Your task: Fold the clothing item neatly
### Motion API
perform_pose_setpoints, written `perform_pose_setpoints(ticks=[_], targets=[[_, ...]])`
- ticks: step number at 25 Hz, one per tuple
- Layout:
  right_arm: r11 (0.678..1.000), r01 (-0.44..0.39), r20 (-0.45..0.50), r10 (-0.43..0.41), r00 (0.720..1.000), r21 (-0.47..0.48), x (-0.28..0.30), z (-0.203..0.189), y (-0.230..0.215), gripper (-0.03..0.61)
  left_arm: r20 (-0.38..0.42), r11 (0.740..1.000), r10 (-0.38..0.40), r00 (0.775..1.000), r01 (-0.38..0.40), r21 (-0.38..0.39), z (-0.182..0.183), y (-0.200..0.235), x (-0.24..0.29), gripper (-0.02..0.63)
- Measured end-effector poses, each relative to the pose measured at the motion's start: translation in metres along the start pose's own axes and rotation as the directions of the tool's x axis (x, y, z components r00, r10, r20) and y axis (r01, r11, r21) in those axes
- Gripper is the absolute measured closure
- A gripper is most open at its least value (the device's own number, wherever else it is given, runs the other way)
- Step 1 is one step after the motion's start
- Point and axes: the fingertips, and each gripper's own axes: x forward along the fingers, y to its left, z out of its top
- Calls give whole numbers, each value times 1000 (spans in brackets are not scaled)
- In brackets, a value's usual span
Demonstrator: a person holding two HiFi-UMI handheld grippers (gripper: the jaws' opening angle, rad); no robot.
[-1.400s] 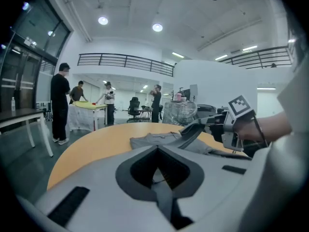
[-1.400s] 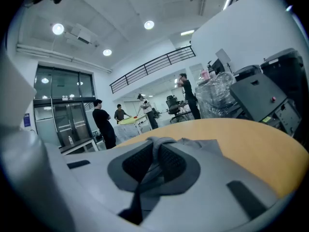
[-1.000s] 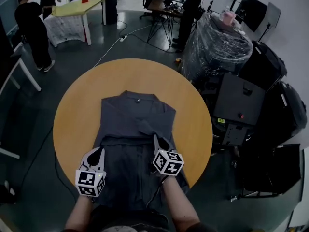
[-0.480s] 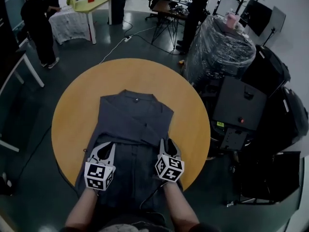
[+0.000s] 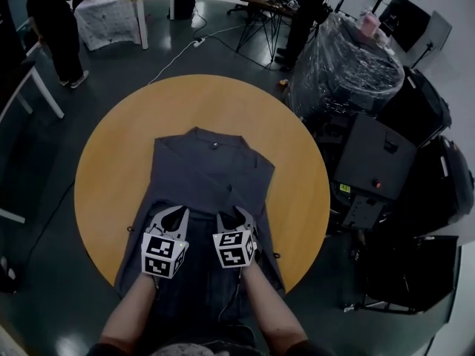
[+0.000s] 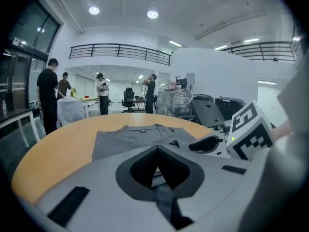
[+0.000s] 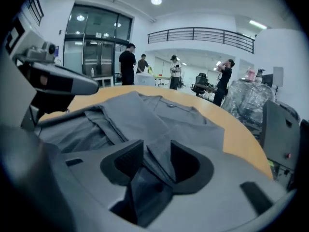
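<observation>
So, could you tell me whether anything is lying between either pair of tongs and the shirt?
Nothing visible does. The left tongs are shut on the shirt, and the right tongs, which have just been opening, have a fold of its cloth lying between their parted jaws.

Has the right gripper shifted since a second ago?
Yes: the right gripper has moved left, off the garment's right edge toward its middle; its jaws have just been opening, cloth between them.
</observation>
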Motion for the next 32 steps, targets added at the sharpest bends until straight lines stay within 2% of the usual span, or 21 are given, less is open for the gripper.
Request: perform_pose_setpoints(ticks=[3, 4, 5, 11, 15, 18, 25, 30, 32], targets=[[996, 86, -49, -88, 995, -31, 9, -3, -10, 430, -12, 1000, -15, 1000, 15, -9, 1, 5, 16, 606], [992, 118, -46, -120, 992, -34, 8, 0, -16, 470, -15, 1000, -20, 1000, 19, -10, 1, 7, 21, 606], [989, 146, -38, -148, 988, -36, 7, 2, -22, 576, -19, 1000, -24, 1000, 24, -9, 0, 9, 25, 606], [980, 201, 56, -201, 978, 0, -13, 29, -63, 580, -53, 999, -43, 998, 42, -13, -7, 16, 51, 606], [960, 262, 151, -275, 950, 100, -39, 58, -110, 580, -79, 999, -50, 996, 49, -10, -14, 16, 64, 606], [945, 297, 184, -319, 930, 140, -56, 68, -137, 580, -86, 999, -51, 995, 50, -23, -15, 16, 69, 606], [920, 332, 101, -358, 928, 209, -50, 32, -163, 580, -106, 998, -49, 993, 46, -31, -22, 13, 76, 606], [926, 316, 40, -330, 943, 209, -18, 1, -172, 580, -100, 999, -45, 994, 42, -30, -22, 11, 74, 606], [918, 342, 13, -352, 936, 202, -16, -9, -181, 576, -92, 999, -39, 995, 36, -33, -20, 11, 68, 606]])
